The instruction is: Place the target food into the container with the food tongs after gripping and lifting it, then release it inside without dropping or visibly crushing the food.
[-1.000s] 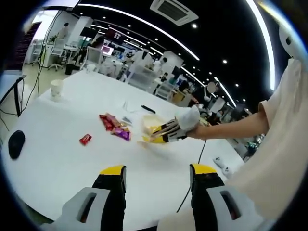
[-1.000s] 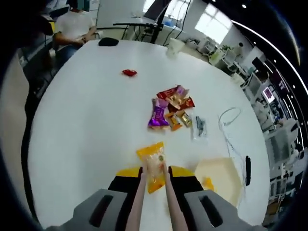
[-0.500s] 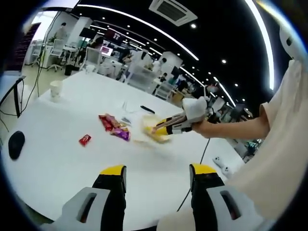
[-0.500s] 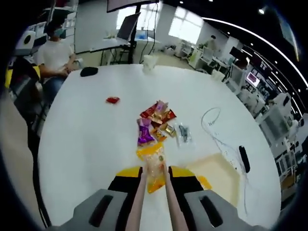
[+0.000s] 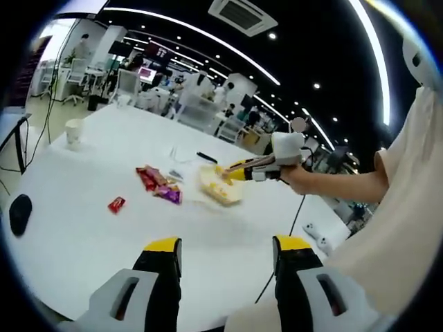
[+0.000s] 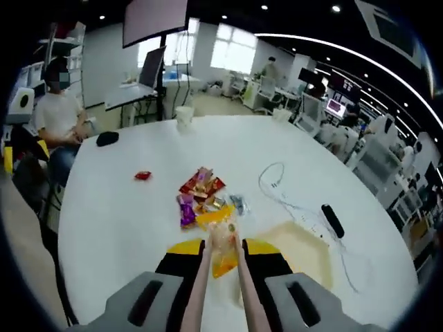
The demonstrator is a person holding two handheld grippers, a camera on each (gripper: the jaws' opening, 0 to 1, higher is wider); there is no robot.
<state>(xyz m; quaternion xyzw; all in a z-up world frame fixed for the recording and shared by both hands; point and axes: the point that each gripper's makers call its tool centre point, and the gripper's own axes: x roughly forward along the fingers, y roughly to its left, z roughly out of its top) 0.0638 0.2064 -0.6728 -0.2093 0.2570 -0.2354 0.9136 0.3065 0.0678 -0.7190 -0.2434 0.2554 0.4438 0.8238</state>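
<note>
My right gripper (image 6: 221,253) is shut on pink food tongs (image 6: 199,285), and the tongs pinch a yellow snack packet (image 6: 221,238) held in the air. Just right of the packet, a pale yellow container (image 6: 308,247) lies on the white table. In the left gripper view, the right gripper (image 5: 248,166) hangs above the far side of the container (image 5: 219,189), held by a person's hand. Low over the table's near edge, my left gripper (image 5: 228,246) is open with nothing between its jaws.
A pile of wrapped snacks (image 6: 200,194) lies beyond the packet, with a lone red candy (image 6: 142,176) to its left. A white cable (image 6: 278,188), a black remote (image 6: 331,220), a paper cup (image 6: 184,115) and a black mouse (image 6: 107,138) lie farther out. A person (image 6: 59,119) sits at the table's left.
The right gripper has lifted the packet off the table and carried it up and over toward the container. The left gripper has stayed put, still open.
</note>
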